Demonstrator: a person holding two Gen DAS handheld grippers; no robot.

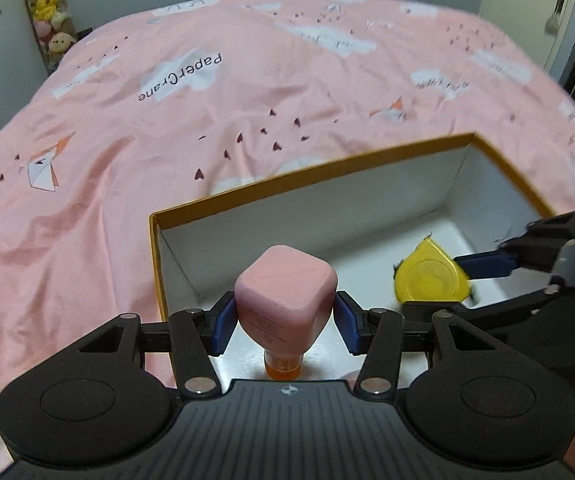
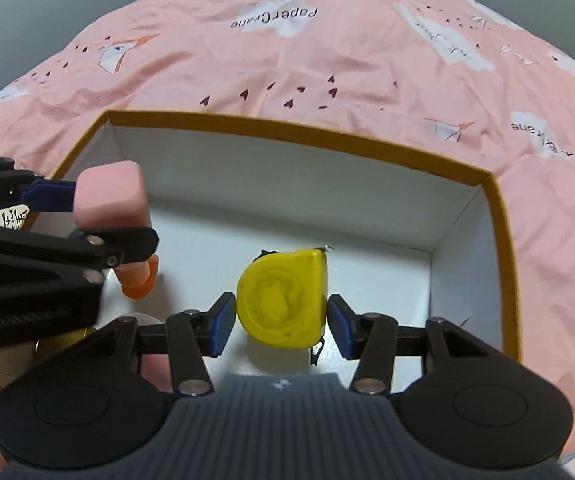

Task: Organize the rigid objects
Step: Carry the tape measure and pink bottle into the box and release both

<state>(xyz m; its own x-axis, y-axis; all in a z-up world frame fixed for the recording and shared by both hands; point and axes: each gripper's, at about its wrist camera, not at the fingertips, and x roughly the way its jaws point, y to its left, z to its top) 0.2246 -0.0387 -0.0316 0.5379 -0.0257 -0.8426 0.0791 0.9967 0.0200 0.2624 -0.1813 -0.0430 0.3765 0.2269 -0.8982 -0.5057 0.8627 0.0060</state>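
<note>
A pink bottle [image 1: 285, 292] with an orange cap stands cap-down inside the white box with a mustard rim [image 1: 315, 172]. My left gripper [image 1: 285, 322] has a blue pad close on each side of it, with small gaps showing. A yellow tape measure [image 2: 281, 306] lies on the box floor between the pads of my right gripper [image 2: 281, 324], which also stand slightly apart from it. The bottle also shows in the right wrist view [image 2: 111, 196], and the tape measure in the left wrist view [image 1: 431, 274].
The box [image 2: 503, 248] sits on a bed with a pink quilt [image 1: 207, 120] printed with clouds and paper cranes. Plush toys [image 1: 49, 12] hang at the far left by the wall. A door [image 1: 527, 8] stands at the far right.
</note>
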